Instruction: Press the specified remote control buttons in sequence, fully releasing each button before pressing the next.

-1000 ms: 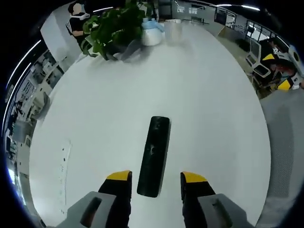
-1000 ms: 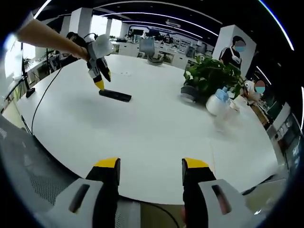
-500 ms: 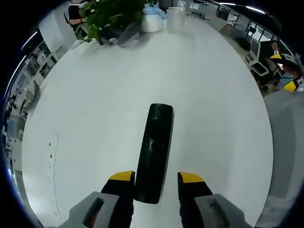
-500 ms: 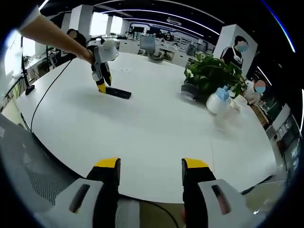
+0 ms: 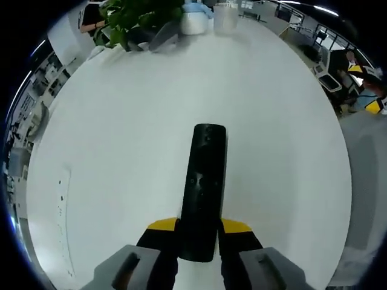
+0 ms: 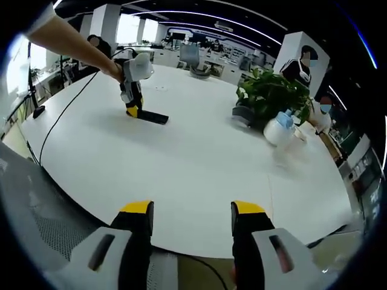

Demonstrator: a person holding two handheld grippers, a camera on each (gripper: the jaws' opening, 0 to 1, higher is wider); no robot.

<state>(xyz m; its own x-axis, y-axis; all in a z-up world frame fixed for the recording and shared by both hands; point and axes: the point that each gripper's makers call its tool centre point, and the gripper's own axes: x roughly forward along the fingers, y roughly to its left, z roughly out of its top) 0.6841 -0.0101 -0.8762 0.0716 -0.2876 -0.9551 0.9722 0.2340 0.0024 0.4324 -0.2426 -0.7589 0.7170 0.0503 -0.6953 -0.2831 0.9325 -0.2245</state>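
A broad white round table spreads out ahead of both claws, reaching from the right claw's jaws at the near edge to the far side of the room in the right gripper view. Beyond the left claw, at the table's far end, stands a leafy potted plant, with a white spray bottle with a blue top just beside it and a clear cup next to that; in the right gripper view the same plant and bottle sit ahead and to the right of the right claw, well apart from it. A grey mesh chair back lies below and left of the right claw, off the table edge. A thin black cable runs across the tabletop toward the left claw. The black remote control lies flat on the table, long axis pointing straight ahead of the left claw, its near end lodged between the yellow-tipped jaws. The left claw is clenched on that near end, both tips touching the remote's sides; in the right gripper view it hangs tips-down from a person's outstretched arm over one end of the remote, far ahead and left of the right claw. The right claw is released, jaws wide apart with only tabletop between them, well away from the remote.
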